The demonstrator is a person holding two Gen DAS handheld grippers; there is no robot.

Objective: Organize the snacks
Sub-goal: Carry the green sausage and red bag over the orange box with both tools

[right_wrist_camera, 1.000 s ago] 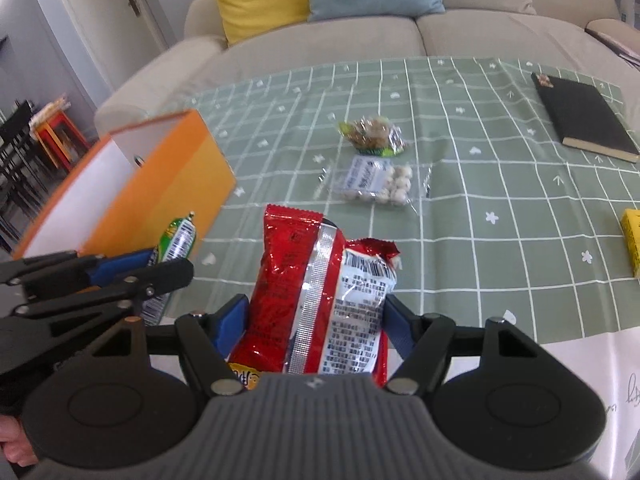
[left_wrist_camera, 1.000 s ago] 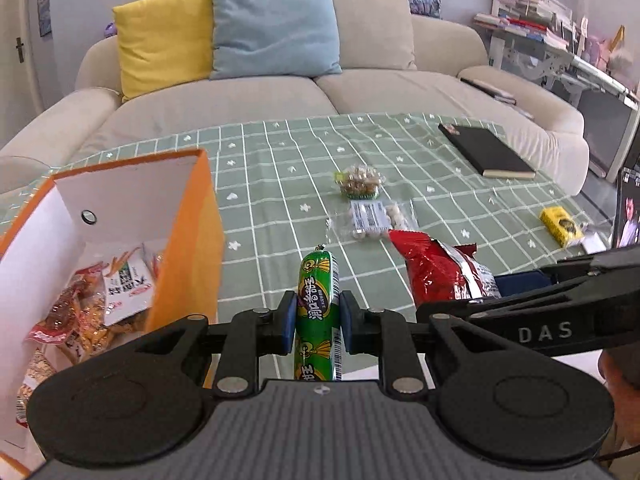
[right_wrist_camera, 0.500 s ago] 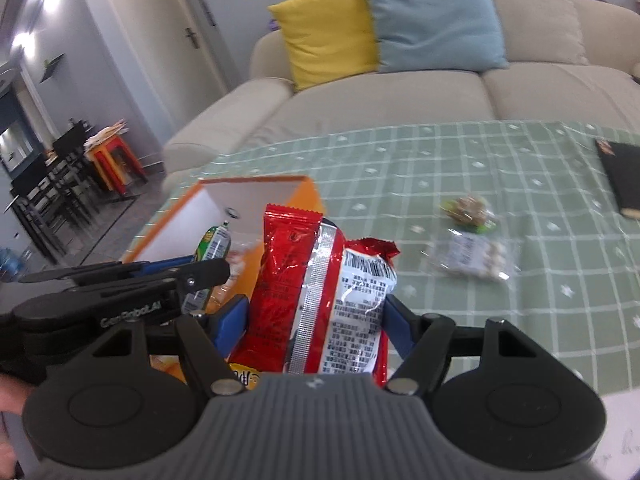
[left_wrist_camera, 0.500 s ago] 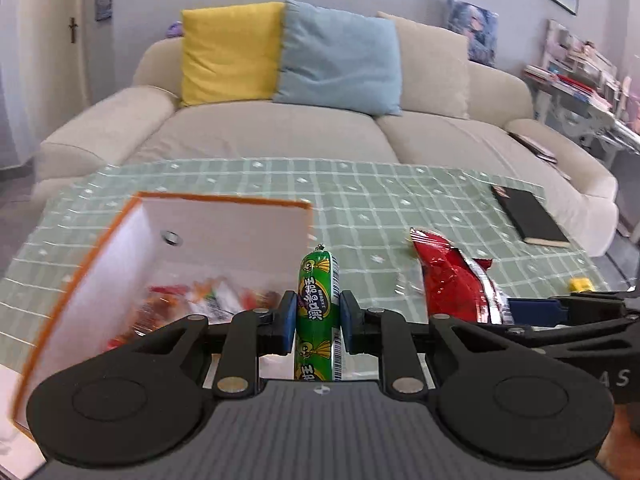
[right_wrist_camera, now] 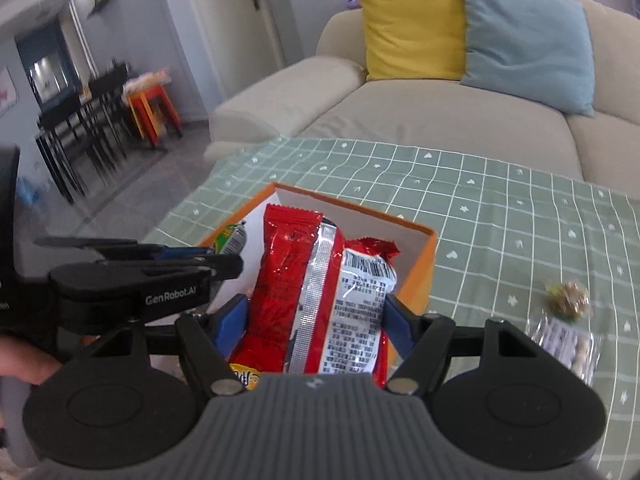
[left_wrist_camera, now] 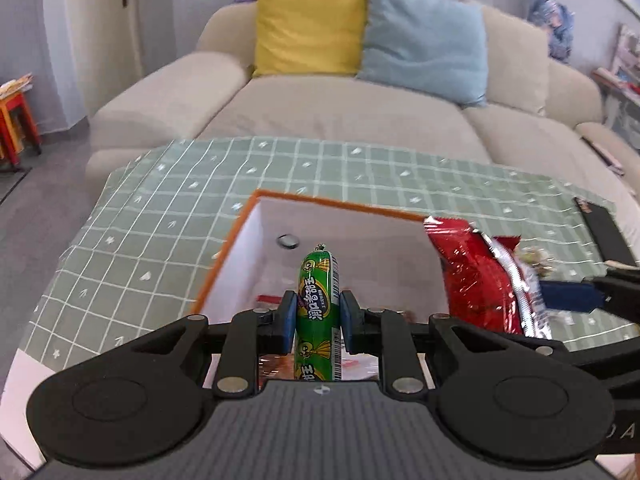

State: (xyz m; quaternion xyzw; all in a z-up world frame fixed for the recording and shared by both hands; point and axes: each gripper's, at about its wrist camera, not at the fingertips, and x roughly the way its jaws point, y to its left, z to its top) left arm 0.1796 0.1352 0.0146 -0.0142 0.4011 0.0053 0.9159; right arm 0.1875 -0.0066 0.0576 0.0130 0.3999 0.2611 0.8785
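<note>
Two cushions (left_wrist_camera: 360, 28); green checked tablecloth (left_wrist_camera: 160, 216)

Glossy foil red packet (right_wrist_camera: 320, 292); shiny plastic green sausage (left_wrist_camera: 317, 308); matt card orange box (left_wrist_camera: 340, 204); cloth tablecloth (left_wrist_camera: 160, 224).

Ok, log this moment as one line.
left gripper: holds green sausage | right gripper: holds red bag | both over orange box
</note>
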